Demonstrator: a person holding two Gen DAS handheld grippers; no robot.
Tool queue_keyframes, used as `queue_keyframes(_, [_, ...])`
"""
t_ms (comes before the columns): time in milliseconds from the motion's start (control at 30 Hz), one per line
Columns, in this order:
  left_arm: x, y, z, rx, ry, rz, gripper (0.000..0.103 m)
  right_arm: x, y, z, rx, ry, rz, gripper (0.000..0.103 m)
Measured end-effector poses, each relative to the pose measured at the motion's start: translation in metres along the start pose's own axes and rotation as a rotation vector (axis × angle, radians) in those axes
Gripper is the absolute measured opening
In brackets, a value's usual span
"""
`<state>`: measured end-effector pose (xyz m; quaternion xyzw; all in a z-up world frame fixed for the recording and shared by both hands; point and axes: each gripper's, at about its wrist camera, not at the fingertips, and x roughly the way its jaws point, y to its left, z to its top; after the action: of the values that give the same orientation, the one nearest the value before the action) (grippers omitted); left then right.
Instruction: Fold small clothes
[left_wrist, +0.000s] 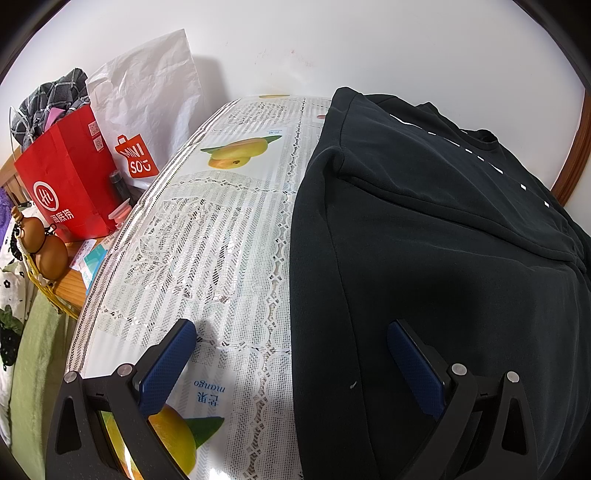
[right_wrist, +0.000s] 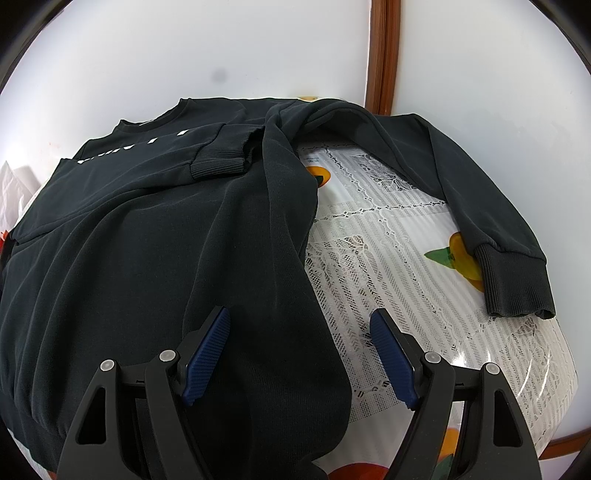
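A black sweatshirt (left_wrist: 443, 240) with white lettering lies on a table covered by a lace-pattern cloth with fruit prints (left_wrist: 207, 240). Its left sleeve is folded across the chest, cuff (right_wrist: 218, 164) near the middle. The other sleeve (right_wrist: 461, 184) stretches out over the cloth to the right, cuff (right_wrist: 513, 284) near the table edge. My left gripper (left_wrist: 291, 336) hovers open above the sweatshirt's left edge, one finger over cloth, one over fabric. My right gripper (right_wrist: 299, 325) hovers open above the sweatshirt's right side edge. Nothing is between either pair of fingers.
Left of the table stand a red paper bag (left_wrist: 70, 184) with checked fabric in it and a white bag (left_wrist: 147, 96). A brown gourd ornament (left_wrist: 48, 247) hangs nearby. A white wall with wooden trim (right_wrist: 384, 55) rises behind the table.
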<state>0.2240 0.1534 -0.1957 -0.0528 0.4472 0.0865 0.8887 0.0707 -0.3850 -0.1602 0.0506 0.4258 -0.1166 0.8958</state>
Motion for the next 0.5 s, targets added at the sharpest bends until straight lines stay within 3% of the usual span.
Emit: queue_keyframes(500, [0.0, 0.0, 0.0, 0.0, 0.0, 0.0, 0.103, -0.0001, 0.0, -0.0002, 0.004, 0.0, -0.002, 0.077])
